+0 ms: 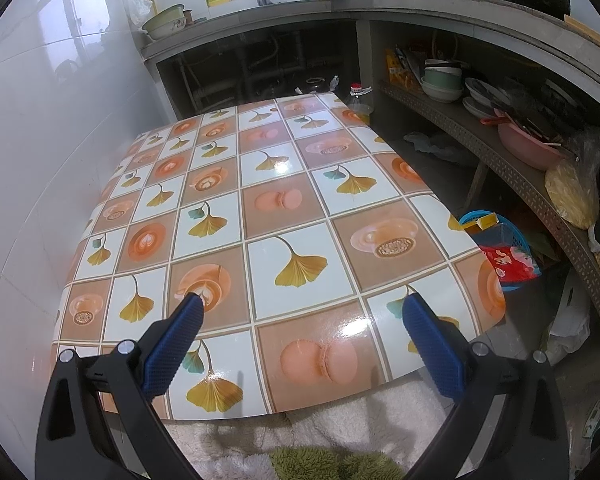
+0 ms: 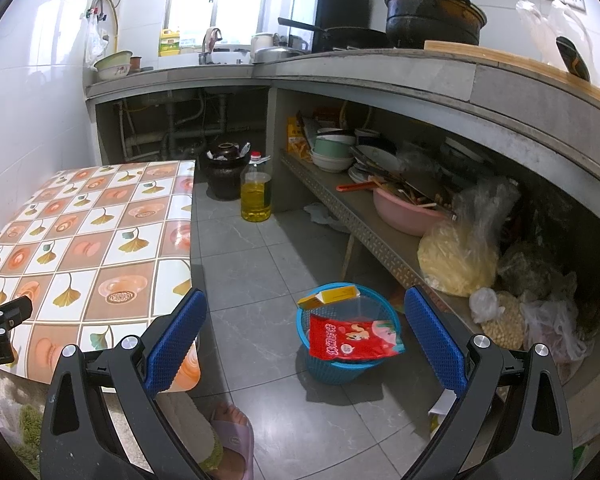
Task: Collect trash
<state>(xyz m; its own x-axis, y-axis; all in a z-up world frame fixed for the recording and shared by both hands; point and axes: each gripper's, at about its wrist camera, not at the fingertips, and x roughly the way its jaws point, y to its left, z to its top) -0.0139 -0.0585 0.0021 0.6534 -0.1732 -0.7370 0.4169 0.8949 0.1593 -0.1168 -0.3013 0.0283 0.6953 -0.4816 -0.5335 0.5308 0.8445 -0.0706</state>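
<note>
Basket [image 2: 346, 344] on floor between the right gripper [image 2: 305, 326] fingers and just ahead of them; red snack packet [image 2: 350, 338] draped over its rim, yellow box [image 2: 328, 295] perched at the back edge.

Both tongs spread wide, empty; left gripper [image 1: 302, 322] hangs over a bare table [image 1: 260, 216]. Risk: a nudge could tip the overhanging packet out (likely the box too). Oil bottle [image 2: 256, 196] and shelf [image 2: 380, 236] stand beyond, sandalled foot [image 2: 234, 440] below.
</note>
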